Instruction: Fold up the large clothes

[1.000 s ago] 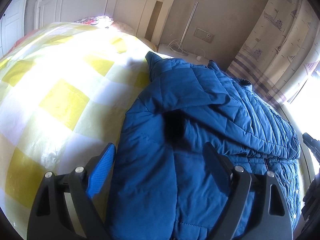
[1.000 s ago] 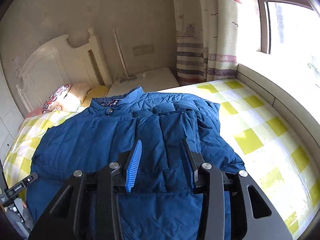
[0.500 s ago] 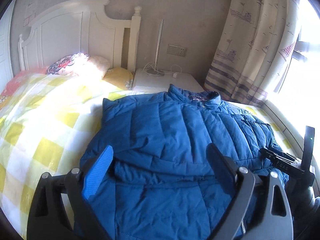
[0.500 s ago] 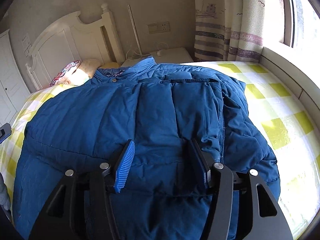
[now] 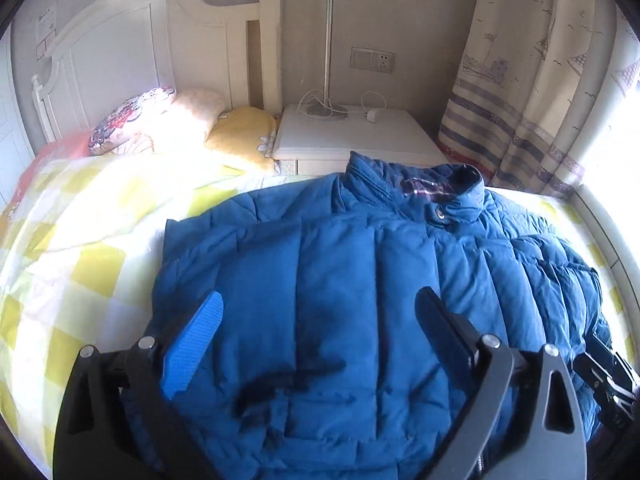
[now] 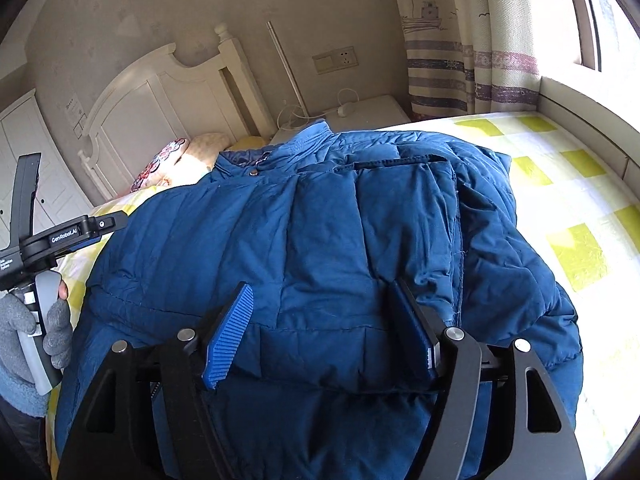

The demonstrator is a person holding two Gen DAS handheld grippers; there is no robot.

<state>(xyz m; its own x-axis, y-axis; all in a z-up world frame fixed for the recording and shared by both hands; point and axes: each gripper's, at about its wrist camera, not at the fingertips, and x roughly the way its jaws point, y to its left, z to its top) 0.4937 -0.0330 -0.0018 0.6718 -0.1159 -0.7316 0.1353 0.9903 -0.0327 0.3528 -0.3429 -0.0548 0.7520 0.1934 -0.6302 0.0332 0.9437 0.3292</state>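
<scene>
The jacket (image 5: 340, 280) lay on the bed (image 5: 80, 240) before me, collar toward the nightstand (image 5: 352, 136); pillows (image 5: 160, 124) sat left of it, curtain (image 5: 540, 80) right.

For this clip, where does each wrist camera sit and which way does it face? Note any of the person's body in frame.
Left wrist: on the left gripper, angled down over the blue jacket toward headboard and nightstand; no body shows, only the other gripper's edge.
Right wrist: on the right gripper, jaws opening over the jacket's folded panel, facing headboard and curtain; a gloved hand shows at left.
Shared: jacket, checked bedcover, headboard, nightstand.
</scene>
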